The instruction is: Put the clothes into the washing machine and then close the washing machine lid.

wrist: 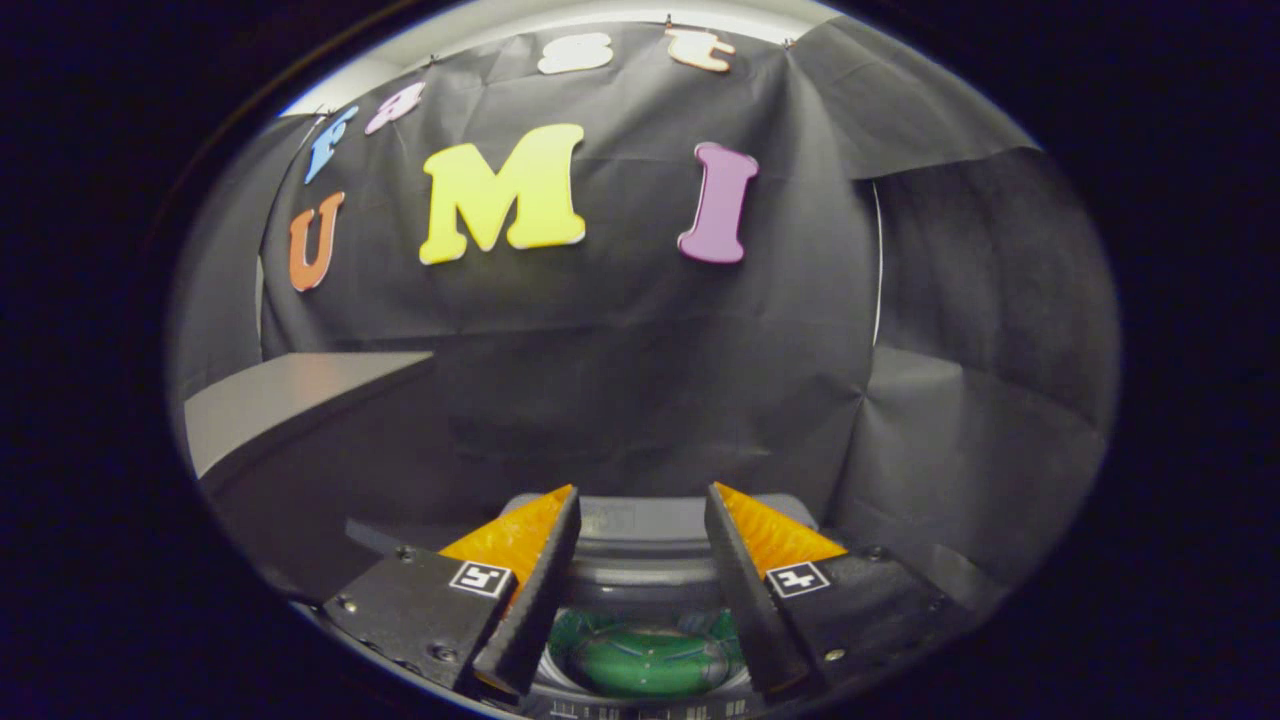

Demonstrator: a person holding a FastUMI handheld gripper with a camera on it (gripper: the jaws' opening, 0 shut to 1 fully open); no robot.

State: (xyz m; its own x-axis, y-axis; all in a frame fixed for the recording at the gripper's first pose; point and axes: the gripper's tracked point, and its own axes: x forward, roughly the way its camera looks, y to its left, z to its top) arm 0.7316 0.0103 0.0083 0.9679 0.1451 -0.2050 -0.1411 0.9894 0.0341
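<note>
To the left, a pale grey desk (290, 395) is running along the booth's black cloth wall (620, 360), well apart from the machine.

In the middle, the gripper (642, 520) is hovering with its fingers spread wide and nothing between them; the washing machine (640, 535) is sitting just below and ahead of the fingertips. Its grey top is showing between the fingers, and the round opening is lying lower down, close under the gripper. Inside that opening a green garment (645, 660) is resting in the drum, so the clothes appear to be in already.

The cloth is looking soft, light and limp; if it needed shifting, a pinch on a raised fold would probably hold it, though it could drape over the rim. The part still to handle is likely the lid, which is probably the raised grey panel (640, 525) behind the opening, though I cannot tell for certain. It should be stiff, smooth plastic, light on its hinge, best taken or pushed at its free front edge, where slipping is the main risk.

To the right, more creased black cloth is closing in the booth.
</note>
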